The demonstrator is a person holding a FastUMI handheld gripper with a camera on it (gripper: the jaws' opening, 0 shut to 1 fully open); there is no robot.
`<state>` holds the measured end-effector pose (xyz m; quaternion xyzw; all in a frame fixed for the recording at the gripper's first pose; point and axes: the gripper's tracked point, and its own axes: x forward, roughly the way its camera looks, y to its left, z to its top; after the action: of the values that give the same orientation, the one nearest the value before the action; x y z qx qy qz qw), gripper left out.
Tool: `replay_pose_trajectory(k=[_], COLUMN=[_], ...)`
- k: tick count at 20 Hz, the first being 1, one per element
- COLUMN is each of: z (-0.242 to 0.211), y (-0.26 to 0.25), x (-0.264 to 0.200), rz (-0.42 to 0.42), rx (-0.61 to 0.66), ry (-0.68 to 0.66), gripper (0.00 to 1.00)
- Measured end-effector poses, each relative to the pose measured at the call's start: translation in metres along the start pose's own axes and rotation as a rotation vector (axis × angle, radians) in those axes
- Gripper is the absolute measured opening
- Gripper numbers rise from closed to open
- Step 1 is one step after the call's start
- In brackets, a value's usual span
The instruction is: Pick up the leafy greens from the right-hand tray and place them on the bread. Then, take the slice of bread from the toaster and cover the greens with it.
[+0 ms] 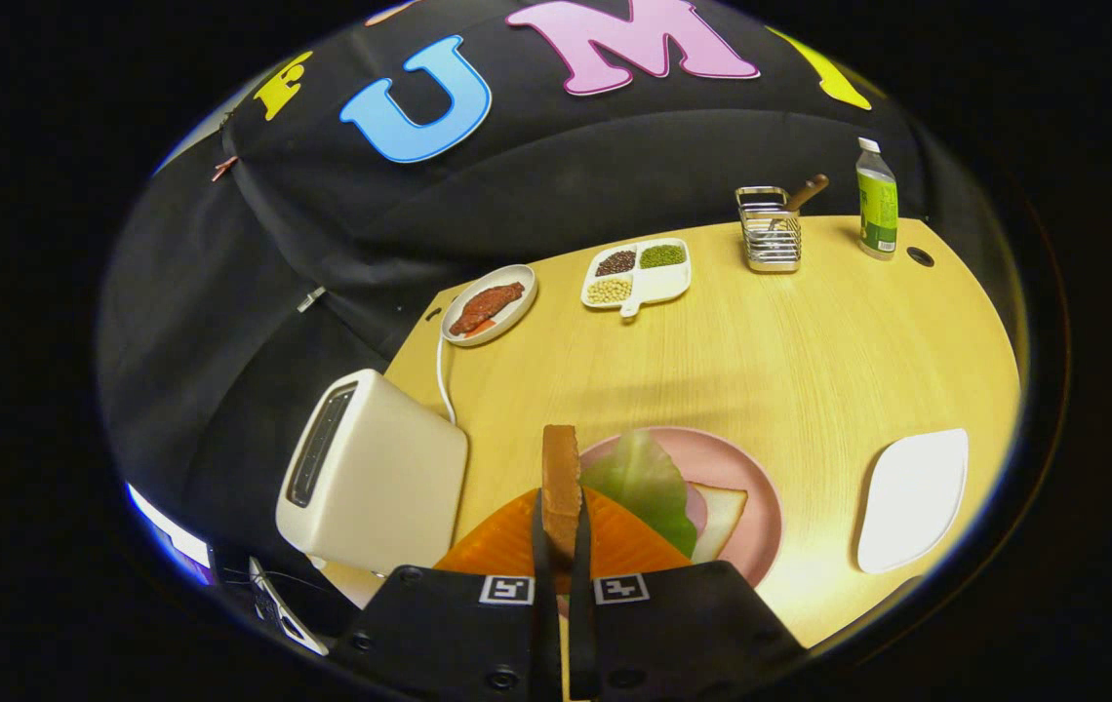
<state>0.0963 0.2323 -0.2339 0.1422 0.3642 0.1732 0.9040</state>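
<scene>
cream toaster (pixel 371 473) sits left, its slot empty; gripper (pixel 562 541) fingers are pinched tight on the upright bread slice (pixel 561 478). greens (pixel 642 483) already lie on the pink plate (pixel 746 487), so next i'd guess: lay it flat over them.

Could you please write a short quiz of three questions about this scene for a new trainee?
1. True or false: the gripper is shut on the slice of bread and holds it upright on its edge.
2. Where do the leafy greens lie?
A. on the white tray
B. on the pink plate, over the bread and ham there
C. in the toaster
3. Fill in: the divided dish of beans stands between the plate of meat and the wire ____.

Key:
1. True
2. B
3. basket
</scene>
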Motion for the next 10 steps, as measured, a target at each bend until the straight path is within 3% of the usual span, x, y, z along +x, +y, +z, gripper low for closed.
replay_pose_trajectory(k=[10], z=[-0.023], y=[-0.058], x=[0.006], rz=[-0.086], rx=[0.122], ry=[0.019], gripper=[0.14])
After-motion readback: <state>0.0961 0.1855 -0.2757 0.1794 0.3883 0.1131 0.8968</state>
